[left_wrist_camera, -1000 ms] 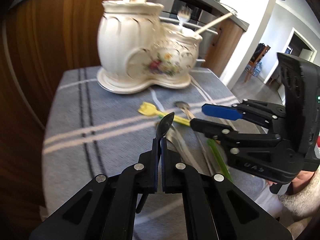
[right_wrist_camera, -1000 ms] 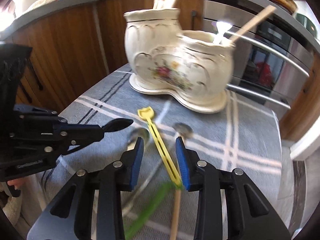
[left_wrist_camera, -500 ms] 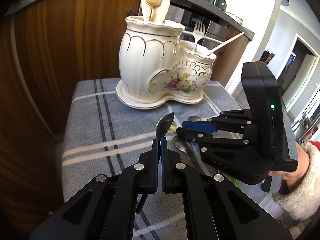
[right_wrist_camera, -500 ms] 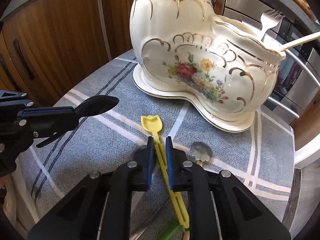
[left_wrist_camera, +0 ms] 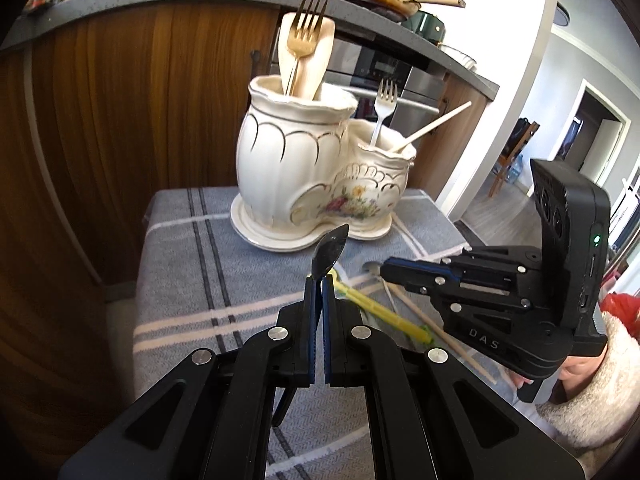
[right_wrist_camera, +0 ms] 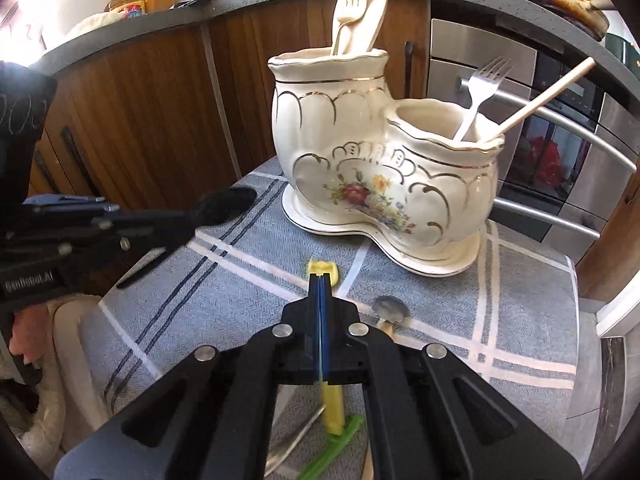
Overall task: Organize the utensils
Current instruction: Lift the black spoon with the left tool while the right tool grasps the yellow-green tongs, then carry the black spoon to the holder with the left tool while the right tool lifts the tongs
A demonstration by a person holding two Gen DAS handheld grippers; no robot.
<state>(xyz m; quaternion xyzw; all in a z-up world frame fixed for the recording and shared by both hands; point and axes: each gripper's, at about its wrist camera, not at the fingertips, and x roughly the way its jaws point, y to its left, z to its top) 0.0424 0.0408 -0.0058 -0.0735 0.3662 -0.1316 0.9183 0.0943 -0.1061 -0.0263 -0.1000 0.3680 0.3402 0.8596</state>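
Observation:
A cream ceramic utensil holder (left_wrist_camera: 316, 176) (right_wrist_camera: 380, 176) with two compartments stands on a grey striped cloth (left_wrist_camera: 200, 272). The tall compartment holds a gold fork (left_wrist_camera: 306, 36) and a wooden spatula; the low one holds a silver fork (right_wrist_camera: 482, 92) and a chopstick. My left gripper (left_wrist_camera: 319, 280) is shut on a black spoon (left_wrist_camera: 330, 250), held above the cloth in front of the holder. My right gripper (right_wrist_camera: 321, 280) is shut on a yellow plastic utensil (right_wrist_camera: 322, 270) and lifts it off the cloth.
A green utensil (right_wrist_camera: 340, 440), a metal spoon (right_wrist_camera: 390, 306), a knife and wooden chopsticks (left_wrist_camera: 436, 328) lie on the cloth. Wooden cabinets and an oven (right_wrist_camera: 560, 128) stand behind. The cloth's edge drops off at left and right.
My right gripper closed on the yellow utensil and raised it. Both grippers pulled back and up from the holder; the left still holds the black spoon.

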